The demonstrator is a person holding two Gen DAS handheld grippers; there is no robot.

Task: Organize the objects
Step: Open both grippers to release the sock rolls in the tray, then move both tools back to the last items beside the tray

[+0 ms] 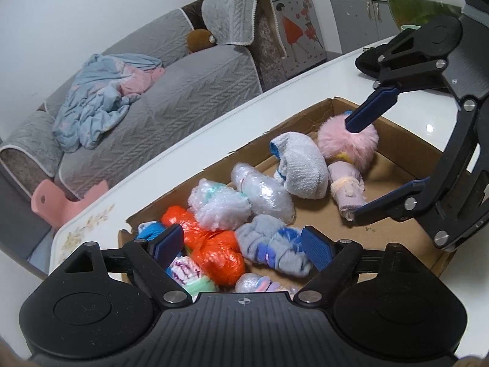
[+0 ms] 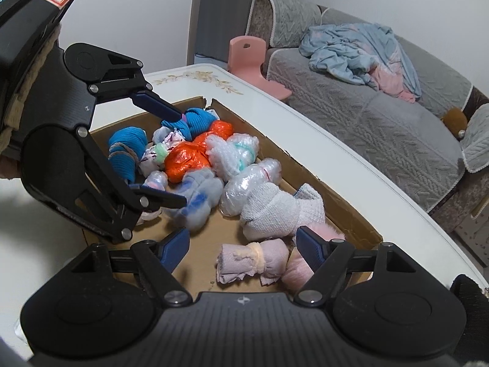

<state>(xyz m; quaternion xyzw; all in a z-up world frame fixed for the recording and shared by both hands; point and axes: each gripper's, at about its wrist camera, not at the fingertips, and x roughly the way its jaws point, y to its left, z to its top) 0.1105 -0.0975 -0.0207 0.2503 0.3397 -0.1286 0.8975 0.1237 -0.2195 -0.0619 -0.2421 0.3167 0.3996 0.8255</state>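
Note:
A shallow cardboard box (image 1: 406, 140) (image 2: 345, 211) on a white table holds several rolled bundles. My left gripper (image 1: 241, 249) (image 2: 180, 157) is open over the box's near end, above an orange plastic bundle (image 1: 214, 247) (image 2: 183, 159) and a grey-blue sock roll (image 1: 275, 250) (image 2: 198, 198). My right gripper (image 2: 243, 249) (image 1: 351, 171) is open over the other end, its jaws either side of a lilac roll tied with a band (image 2: 253, 261) (image 1: 345, 189). A pink fluffy ball (image 1: 345, 143) (image 2: 296, 270) lies by one fingertip. It holds nothing.
The box also holds a white knitted roll (image 1: 302, 165) (image 2: 272, 211), clear bubble-wrap bundles (image 1: 262, 195) (image 2: 250, 183) and blue rolls (image 2: 128, 150). A grey sofa (image 1: 171, 101) (image 2: 391, 128) with a blue blanket stands past the table edge, beside a pink stool (image 1: 61, 205) (image 2: 253, 61). A glass bowl (image 1: 421, 3) stands at the far end.

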